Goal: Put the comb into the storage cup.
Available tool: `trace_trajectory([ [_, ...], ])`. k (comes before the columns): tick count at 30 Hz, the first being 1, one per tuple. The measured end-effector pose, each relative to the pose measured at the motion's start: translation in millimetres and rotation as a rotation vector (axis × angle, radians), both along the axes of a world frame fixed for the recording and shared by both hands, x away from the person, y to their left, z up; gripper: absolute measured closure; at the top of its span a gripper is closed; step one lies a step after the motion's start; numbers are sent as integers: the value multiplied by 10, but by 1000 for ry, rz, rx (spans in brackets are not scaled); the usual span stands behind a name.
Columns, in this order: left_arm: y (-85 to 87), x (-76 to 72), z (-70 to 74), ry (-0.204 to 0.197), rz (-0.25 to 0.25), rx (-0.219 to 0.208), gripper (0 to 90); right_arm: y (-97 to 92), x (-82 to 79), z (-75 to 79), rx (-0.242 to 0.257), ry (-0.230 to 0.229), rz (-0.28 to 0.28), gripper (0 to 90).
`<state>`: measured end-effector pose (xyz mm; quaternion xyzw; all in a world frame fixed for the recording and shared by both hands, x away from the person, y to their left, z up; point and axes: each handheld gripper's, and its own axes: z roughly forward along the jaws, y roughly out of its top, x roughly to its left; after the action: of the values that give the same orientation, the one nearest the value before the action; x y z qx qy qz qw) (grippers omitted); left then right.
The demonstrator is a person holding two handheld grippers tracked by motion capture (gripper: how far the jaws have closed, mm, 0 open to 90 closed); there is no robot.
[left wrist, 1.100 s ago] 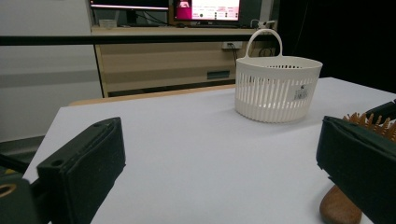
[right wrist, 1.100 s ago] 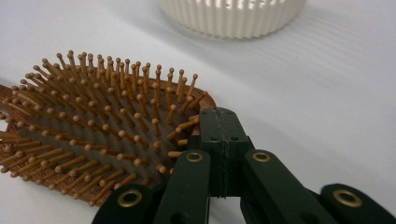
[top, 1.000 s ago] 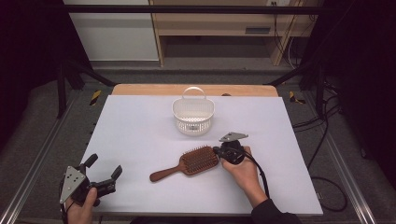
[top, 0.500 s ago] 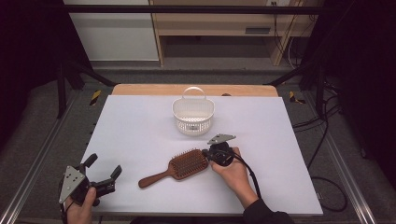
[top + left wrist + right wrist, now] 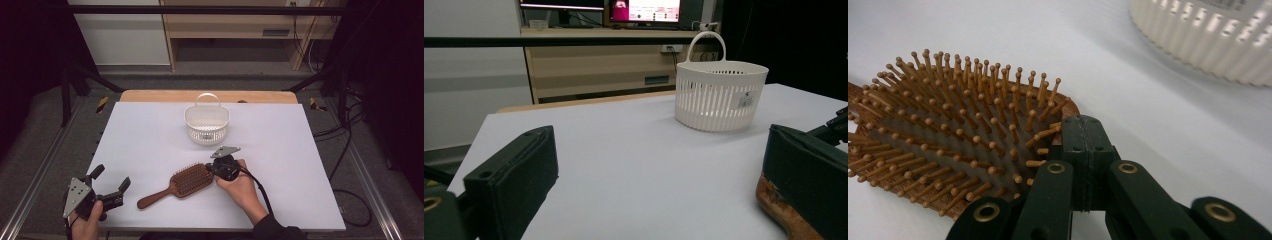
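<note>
Wooden paddle hairbrush (image 5: pixel 186 181) lies near the white slotted basket (image 5: pixel 207 123), whose label is unreadable; right tongs (image 5: pixel 1082 145) press together against its edge, left tongs (image 5: pixel 111 184) apart.

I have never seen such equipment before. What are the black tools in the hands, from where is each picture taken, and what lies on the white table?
No machine works here: a person holds a black two-jaw hand tool in each hand. The high view looks down from above on the white table. Each gripper view comes from a small camera riding on that tool, looking along its jaws.

On the table stand a white slotted plastic basket with a handle and a brown wooden paddle hairbrush.

The left gripper rests near the table's front left corner with its jaws wide open, holding nothing. The right gripper has its jaws closed together at the rounded end of the hairbrush head; in the right gripper view they meet at the brush's rim, among the outer bristles.
</note>
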<state>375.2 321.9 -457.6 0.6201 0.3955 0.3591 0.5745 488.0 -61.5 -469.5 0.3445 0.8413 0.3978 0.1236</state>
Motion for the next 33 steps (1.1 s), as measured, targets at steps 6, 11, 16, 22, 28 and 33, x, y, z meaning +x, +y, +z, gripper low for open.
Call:
trace_trajectory([
  [6, 9, 1, 2, 4, -2, -13, 11, 12, -8, -5, -3, -6, -1, 900],
  [11, 6, 4, -4, 7, -4, -8, 11, -46, -31, 35, 16, -27, -11, 898],
  [16, 14, -1, -35, 27, -1, -23, 13, -203, -97, 129, 50, -65, -36, 866],
  [22, 0, -9, -58, 31, 10, -2, 15, -566, -277, 212, 130, -149, -70, 710],
  [28, -68, 21, -11, 33, 8, 26, 15, -1036, -539, 265, 180, -284, -138, 382],
  [33, -190, 47, 59, 88, -9, 72, 16, -1354, -652, 277, 214, -398, -224, 161],
])
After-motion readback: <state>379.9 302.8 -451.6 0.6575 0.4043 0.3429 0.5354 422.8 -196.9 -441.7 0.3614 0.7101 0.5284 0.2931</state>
